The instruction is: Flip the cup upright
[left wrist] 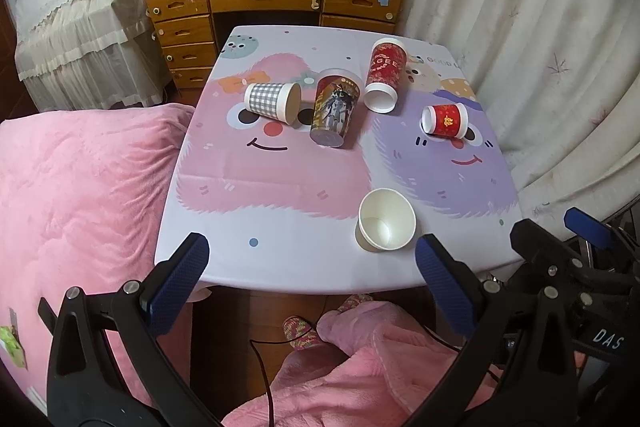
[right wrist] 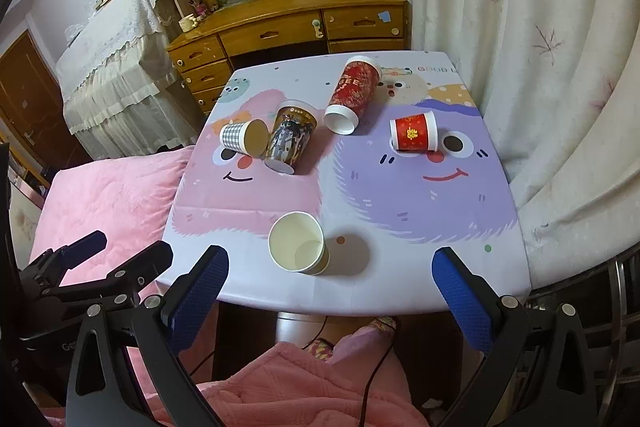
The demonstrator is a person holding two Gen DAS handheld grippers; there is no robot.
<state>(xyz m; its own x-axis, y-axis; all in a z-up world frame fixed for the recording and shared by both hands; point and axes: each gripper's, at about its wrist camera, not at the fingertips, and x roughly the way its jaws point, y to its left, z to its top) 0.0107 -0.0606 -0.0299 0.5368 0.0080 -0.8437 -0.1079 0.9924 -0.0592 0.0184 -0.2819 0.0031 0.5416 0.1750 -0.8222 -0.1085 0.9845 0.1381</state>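
Observation:
Five paper cups are on the cartoon-print table [left wrist: 280, 227]. A plain cup [left wrist: 386, 219] [right wrist: 298, 243] stands upright near the front edge. A grey checked cup [left wrist: 272, 102] [right wrist: 244, 137], a tall red cup [left wrist: 384, 75] [right wrist: 352, 93] and a small red cup [left wrist: 445, 121] [right wrist: 414, 133] lie on their sides. A brown printed cup [left wrist: 334, 109] [right wrist: 290, 141] stands upside down. My left gripper [left wrist: 312, 287] and right gripper [right wrist: 326, 295] are open and empty, held before the table's front edge.
A pink bed [left wrist: 80, 195] lies left of the table. A wooden desk with drawers [left wrist: 272, 3] stands behind it. White curtains [left wrist: 540, 47] hang on the right. The person's pink-robed legs [left wrist: 360, 367] are below the grippers.

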